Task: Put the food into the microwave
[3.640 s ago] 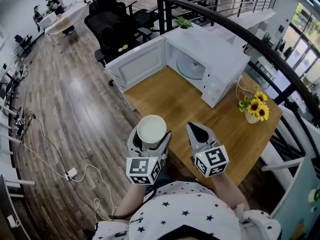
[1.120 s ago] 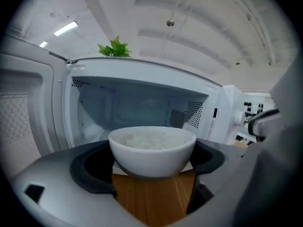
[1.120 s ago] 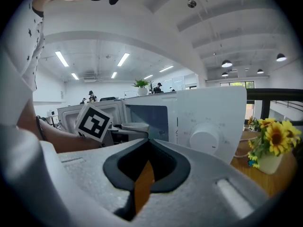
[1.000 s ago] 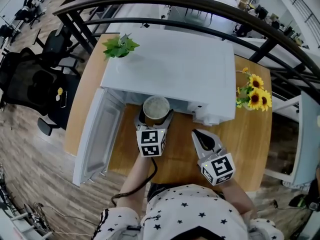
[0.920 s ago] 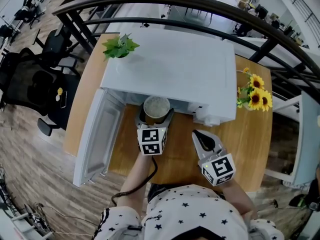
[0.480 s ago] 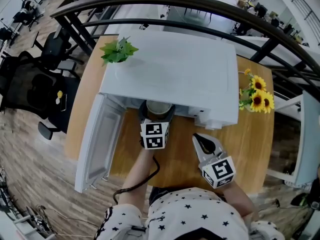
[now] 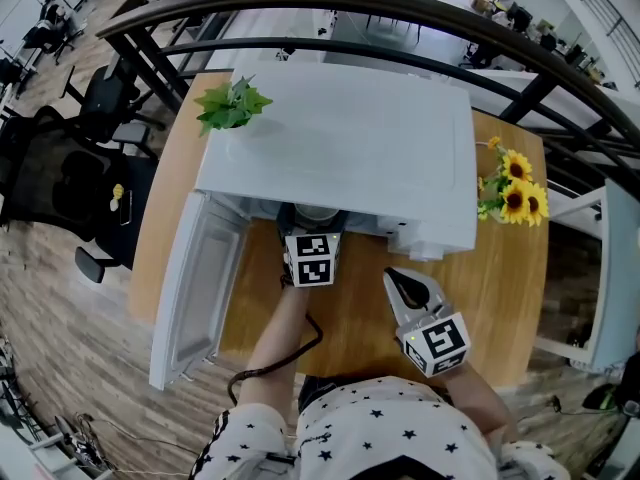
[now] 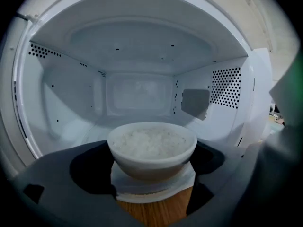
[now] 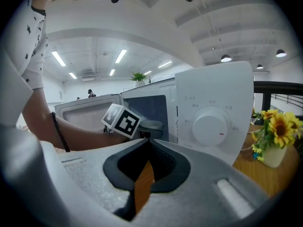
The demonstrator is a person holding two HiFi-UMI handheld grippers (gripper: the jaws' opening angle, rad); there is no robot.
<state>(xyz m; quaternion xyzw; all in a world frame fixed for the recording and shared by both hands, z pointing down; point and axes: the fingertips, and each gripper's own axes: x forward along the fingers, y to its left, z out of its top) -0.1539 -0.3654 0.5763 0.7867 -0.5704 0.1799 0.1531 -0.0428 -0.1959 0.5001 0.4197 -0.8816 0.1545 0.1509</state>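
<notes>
One microwave [image 7: 340, 138] on desk [image 7: 500, 288], door [image 7: 195, 288] swung wide at its left. Left hand-held gripper [image 7: 313, 236] pinching one bowl of rice [image 8: 151, 145] at microwave's mouth, under top's front edge. Cavity walls well off both sides of bowl, open room behind. Right hand-held gripper [image 7: 408, 290] pressed together, near microwave's front right corner. One plant [image 7: 230, 105] atop microwave, one sunflower vase [image 7: 512, 196] at its right.
</notes>
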